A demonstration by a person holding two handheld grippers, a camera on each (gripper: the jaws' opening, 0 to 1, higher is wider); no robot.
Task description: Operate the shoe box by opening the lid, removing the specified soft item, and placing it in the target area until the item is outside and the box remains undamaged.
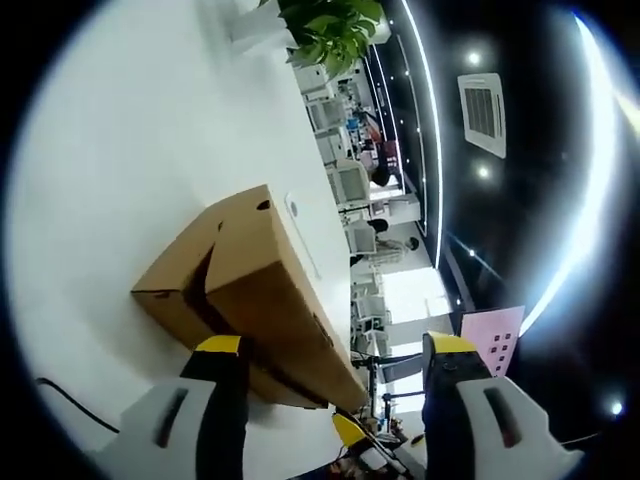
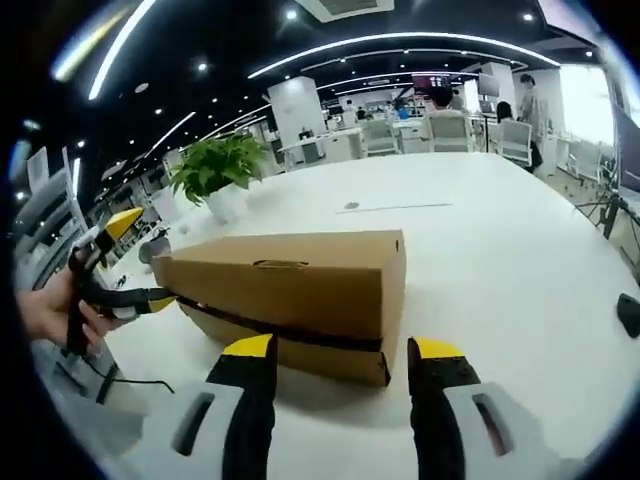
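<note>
The brown cardboard shoe box [image 2: 290, 295] is lying on the white worktop [image 2: 500, 250] just ahead of the right gripper [image 2: 340, 352], long side facing its wide-open, empty fingers; the left gripper [image 1: 335, 345], also spread and holding nothing, is nearing one end.

The left hand-held gripper [image 1: 335, 360] has its yellow-tipped jaws spread wide apart with nothing between them. The right hand-held gripper [image 2: 345, 360] is likewise agape and empty. In the right gripper view, a hand [image 2: 45, 310] grips the left tool's handle.
</note>
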